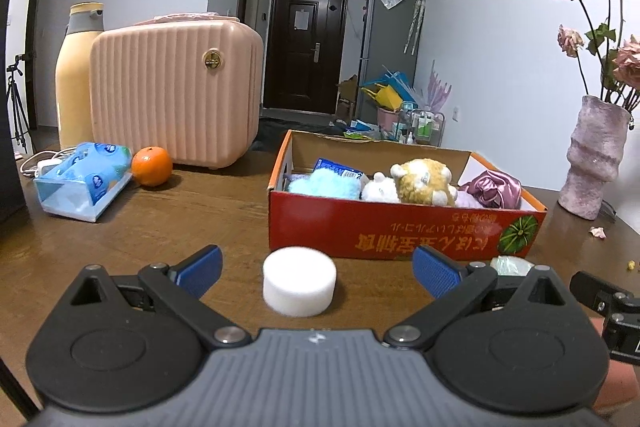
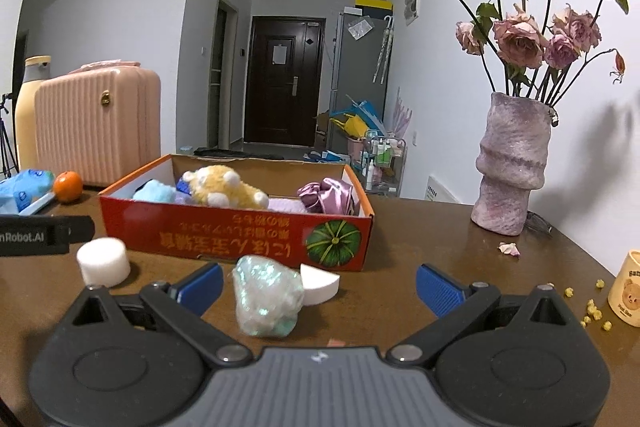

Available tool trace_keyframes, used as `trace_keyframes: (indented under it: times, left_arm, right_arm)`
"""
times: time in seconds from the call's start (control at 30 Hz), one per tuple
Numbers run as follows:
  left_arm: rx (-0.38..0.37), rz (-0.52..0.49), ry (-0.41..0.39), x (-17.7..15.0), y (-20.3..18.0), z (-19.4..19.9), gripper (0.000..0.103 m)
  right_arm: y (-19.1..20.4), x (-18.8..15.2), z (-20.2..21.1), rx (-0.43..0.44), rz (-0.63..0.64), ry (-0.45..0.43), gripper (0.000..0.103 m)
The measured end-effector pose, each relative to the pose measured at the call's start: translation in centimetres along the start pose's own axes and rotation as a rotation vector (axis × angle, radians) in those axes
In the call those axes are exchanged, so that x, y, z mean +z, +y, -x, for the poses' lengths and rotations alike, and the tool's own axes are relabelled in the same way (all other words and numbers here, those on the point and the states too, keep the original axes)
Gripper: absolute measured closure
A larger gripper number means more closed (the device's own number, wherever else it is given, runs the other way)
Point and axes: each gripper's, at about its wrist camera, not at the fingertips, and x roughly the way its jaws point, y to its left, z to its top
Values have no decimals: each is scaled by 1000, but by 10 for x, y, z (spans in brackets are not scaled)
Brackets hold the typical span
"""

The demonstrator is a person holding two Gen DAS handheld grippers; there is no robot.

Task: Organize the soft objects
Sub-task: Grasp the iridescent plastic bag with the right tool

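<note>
A red cardboard box (image 1: 380, 227) (image 2: 224, 231) on the brown table holds a yellow plush (image 1: 424, 181) (image 2: 226, 187), a light blue fluffy piece (image 1: 324, 185), a white plush (image 1: 380, 191) and a purple satin scrunchie (image 1: 494, 189) (image 2: 328, 195). A white foam cylinder (image 1: 299, 281) (image 2: 103, 261) sits before the box, between the fingers of my open left gripper (image 1: 316, 273). An iridescent crumpled wad (image 2: 268, 297) and a white half-round foam piece (image 2: 320, 285) lie on the table inside the spread of my open right gripper (image 2: 320, 287), nearer its left finger.
A pink ribbed case (image 1: 172, 91), a cream bottle (image 1: 76, 79), a blue tissue pack (image 1: 84, 179) and an orange (image 1: 151, 166) stand left of the box. A vase of dried roses (image 2: 512, 167) is at right, with a small cup (image 2: 626, 293) and scattered crumbs nearby.
</note>
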Motion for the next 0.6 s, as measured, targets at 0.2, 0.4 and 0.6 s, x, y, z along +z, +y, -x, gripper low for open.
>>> trace_keyframes:
  times: [0.2, 0.4, 0.6]
  left_arm:
    - [-36, -39, 15, -10, 4, 18, 0]
    - [-76, -91, 17, -20, 5, 37, 0]
    - [-119, -107, 34, -25, 11, 48, 0]
  right_arm:
    - [4, -12, 20, 2, -20, 12, 0]
    - [4, -22, 34, 0, -55, 25, 0]
    - [6, -28, 41, -10, -68, 27, 0]
